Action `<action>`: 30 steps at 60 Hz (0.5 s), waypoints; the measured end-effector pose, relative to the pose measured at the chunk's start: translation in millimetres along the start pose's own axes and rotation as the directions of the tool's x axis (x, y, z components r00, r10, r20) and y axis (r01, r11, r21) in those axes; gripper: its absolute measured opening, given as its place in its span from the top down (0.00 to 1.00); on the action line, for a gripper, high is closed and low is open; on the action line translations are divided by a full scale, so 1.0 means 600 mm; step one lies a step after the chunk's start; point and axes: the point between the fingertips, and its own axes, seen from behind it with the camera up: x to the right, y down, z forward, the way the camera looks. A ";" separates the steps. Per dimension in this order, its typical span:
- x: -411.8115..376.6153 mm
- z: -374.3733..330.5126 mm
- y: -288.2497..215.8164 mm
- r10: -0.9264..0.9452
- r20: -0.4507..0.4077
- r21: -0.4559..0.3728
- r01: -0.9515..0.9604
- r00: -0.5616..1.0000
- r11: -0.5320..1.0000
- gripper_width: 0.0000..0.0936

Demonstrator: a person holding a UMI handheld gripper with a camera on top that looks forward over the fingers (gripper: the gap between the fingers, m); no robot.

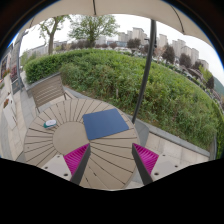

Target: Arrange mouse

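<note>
In the gripper view, the gripper (pixel 110 160) hangs above a round slatted wooden table (pixel 70 140) on an outdoor terrace. Its two fingers stand well apart with nothing between them, each showing a magenta pad (pixel 75 158). Just ahead of the fingers, on the tabletop, lies a dark blue mouse pad (pixel 104 123). Off to one side of the pad, near the table's far rim, sits a small pale object (pixel 50 124) that is probably the mouse, though it is too small to be sure. It lies apart from the pad, not on it. A slatted wooden chair (pixel 45 92) stands beyond the table. A dark parasol pole (pixel 149 60) rises past the table, and a green hedge (pixel 120 75) runs behind, with buildings farther off.

The task appears to be at its opening step: the mouse is untouched and not yet arranged. The next move likely calls for swinging the open fingers toward the small object, lowering around it, and closing before carrying it onto the pad.

No brand, label or writing can be read.
</note>
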 end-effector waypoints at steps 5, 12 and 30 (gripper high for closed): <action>-0.032 -0.002 0.003 -0.027 0.055 -0.002 0.027 0.998 1.000 0.09; -0.157 -0.008 -0.009 -0.074 0.115 -0.011 0.075 0.991 0.997 0.09; -0.448 -0.007 -0.019 -0.117 0.243 0.021 0.115 0.963 0.993 0.09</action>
